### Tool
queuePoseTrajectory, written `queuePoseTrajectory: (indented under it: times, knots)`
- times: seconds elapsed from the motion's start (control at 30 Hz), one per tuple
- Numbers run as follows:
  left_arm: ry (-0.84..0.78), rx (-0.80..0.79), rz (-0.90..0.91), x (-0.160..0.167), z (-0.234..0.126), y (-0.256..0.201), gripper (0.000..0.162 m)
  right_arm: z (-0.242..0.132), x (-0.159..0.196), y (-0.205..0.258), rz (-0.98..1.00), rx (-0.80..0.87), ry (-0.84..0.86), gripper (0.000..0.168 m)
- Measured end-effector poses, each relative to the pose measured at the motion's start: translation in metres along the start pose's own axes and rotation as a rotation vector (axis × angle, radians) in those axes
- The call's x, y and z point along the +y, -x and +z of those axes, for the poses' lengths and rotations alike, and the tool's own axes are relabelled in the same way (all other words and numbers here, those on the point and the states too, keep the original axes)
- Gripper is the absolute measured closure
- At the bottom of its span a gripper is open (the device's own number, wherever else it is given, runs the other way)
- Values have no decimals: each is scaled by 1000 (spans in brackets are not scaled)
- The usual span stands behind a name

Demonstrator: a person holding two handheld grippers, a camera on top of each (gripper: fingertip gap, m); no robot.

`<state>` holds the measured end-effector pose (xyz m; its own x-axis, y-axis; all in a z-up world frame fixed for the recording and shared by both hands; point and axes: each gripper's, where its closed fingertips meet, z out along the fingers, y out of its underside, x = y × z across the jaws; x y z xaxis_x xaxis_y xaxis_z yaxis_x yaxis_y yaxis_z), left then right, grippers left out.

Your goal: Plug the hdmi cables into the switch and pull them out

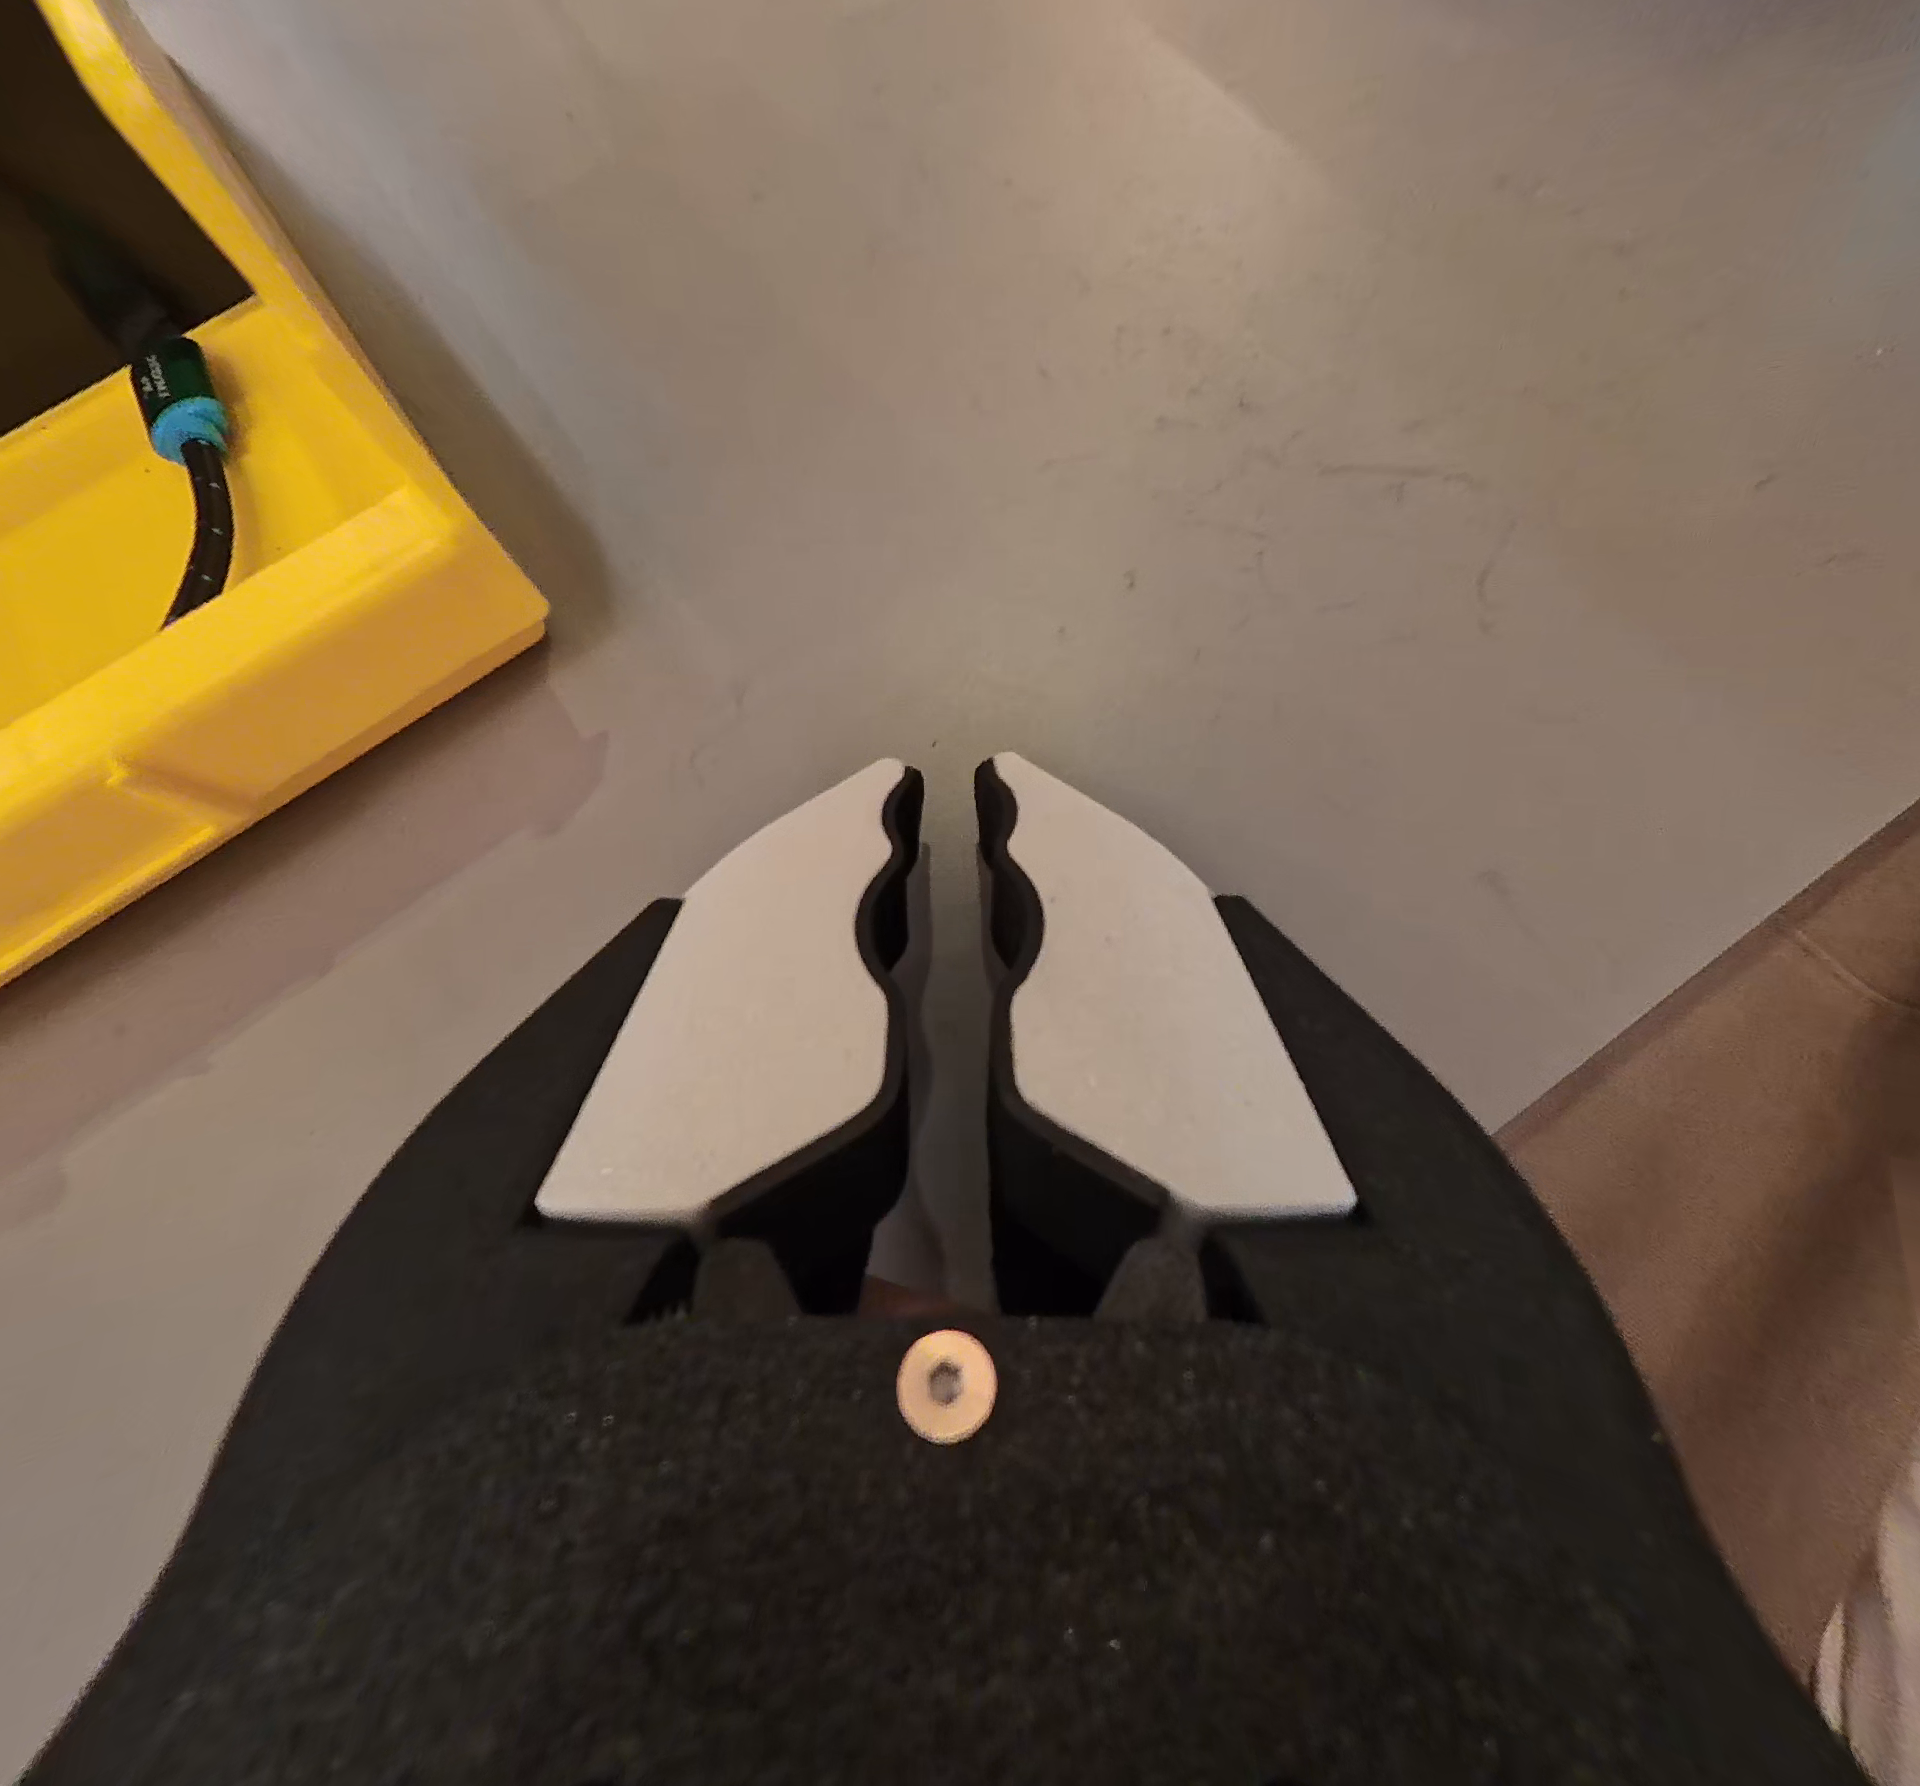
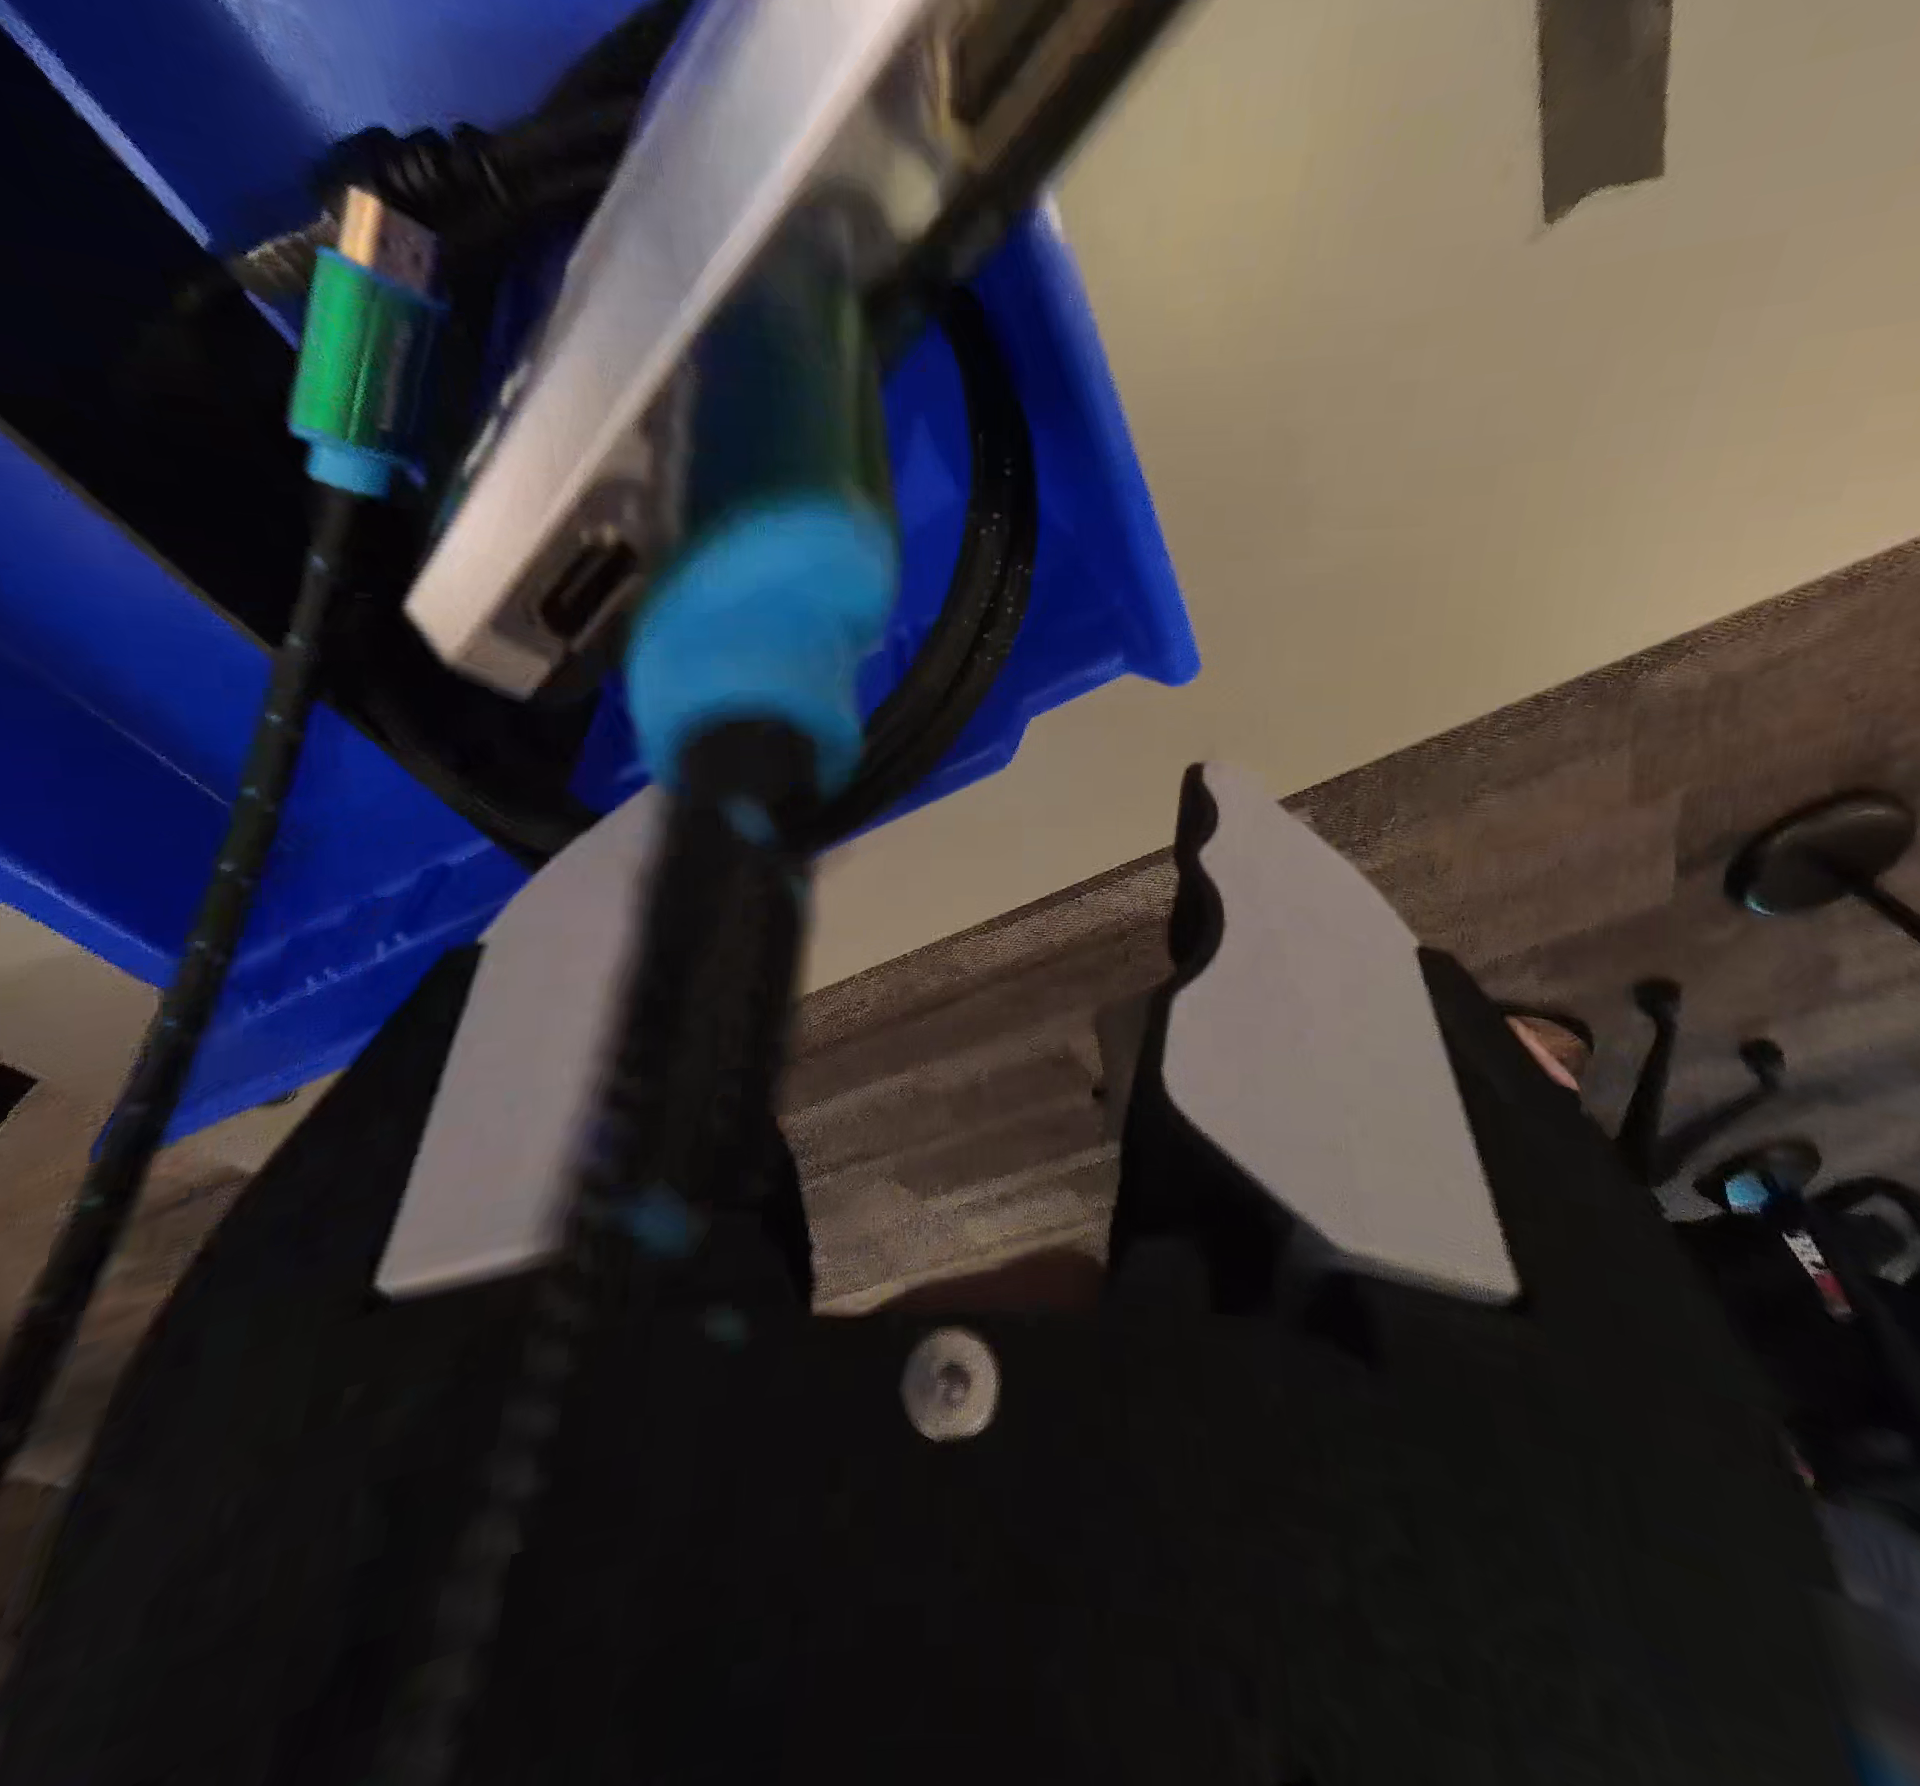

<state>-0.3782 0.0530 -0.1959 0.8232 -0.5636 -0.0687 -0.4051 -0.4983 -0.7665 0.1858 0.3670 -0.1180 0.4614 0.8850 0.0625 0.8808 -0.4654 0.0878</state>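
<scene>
Yellow bin [image 1: 260,656] on grey bench [image 1: 1143,386], blue bin [image 2: 156,645], silver switch [image 2: 790,209], green plug [image 2: 364,365] with light-blue collar, black braided cable [image 2: 249,801] flecked blue, hand-held gripper [image 1: 948,780] black with pale grey fingers [image 1: 769,1009].
</scene>
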Motion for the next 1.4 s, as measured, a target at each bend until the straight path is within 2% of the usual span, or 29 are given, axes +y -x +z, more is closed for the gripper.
queuePoseTrajectory:
  times: [0.2,0.27,0.33,0.37,0.43,0.53,0.6,0.77,0.83,0.93,1.0,1.07,1.13,1.2,1.27,1.4]
  knots:
    - [-10,1,-1,-1,-3,-1,152,-1,12,-16,170,-22,-82,74]
    - [-13,-2,-8,-1,-4,1,152,3,33,-12,239,-88,-19,78]
    - [-16,10,-22,-1,-3,1,152,1,58,-1,272,-166,105,90]
    - [-16,20,-29,-2,-3,0,152,-2,62,-5,281,-153,133,93]
    - [-16,33,-27,-3,-2,-3,152,-13,51,-5,321,-194,79,94]
    - [-13,31,0,-4,-1,-7,152,-35,17,-16,332,-201,-134,104]
    - [-7,19,20,-3,-1,-7,152,-40,20,-29,328,-139,-148,111]
    - [-3,20,17,-1,-1,-6,152,-37,123,-80,301,273,352,116]
    - [-6,20,9,-1,-3,-5,152,-45,148,-94,362,380,392,116]
    - [-24,0,-9,-2,-9,0,152,-69,163,-113,547,535,189,117]
    - [-55,-29,-41,-5,-16,8,152,-110,176,-113,691,721,18,121]
    - [-99,-67,-90,-9,-23,20,150,-159,183,-82,795,882,-208,122]
    - [-155,-100,-149,-15,-31,34,148,-195,165,-20,796,927,-487,121]
    - [-203,-129,-207,-19,-40,48,146,-209,114,63,703,821,-816,125]
    - [-249,-164,-257,-21,-49,64,144,-201,52,154,584,611,-1093,129]
    - [-276,-200,-337,-15,-59,90,141,-135,-57,302,502,139,-1375,132]
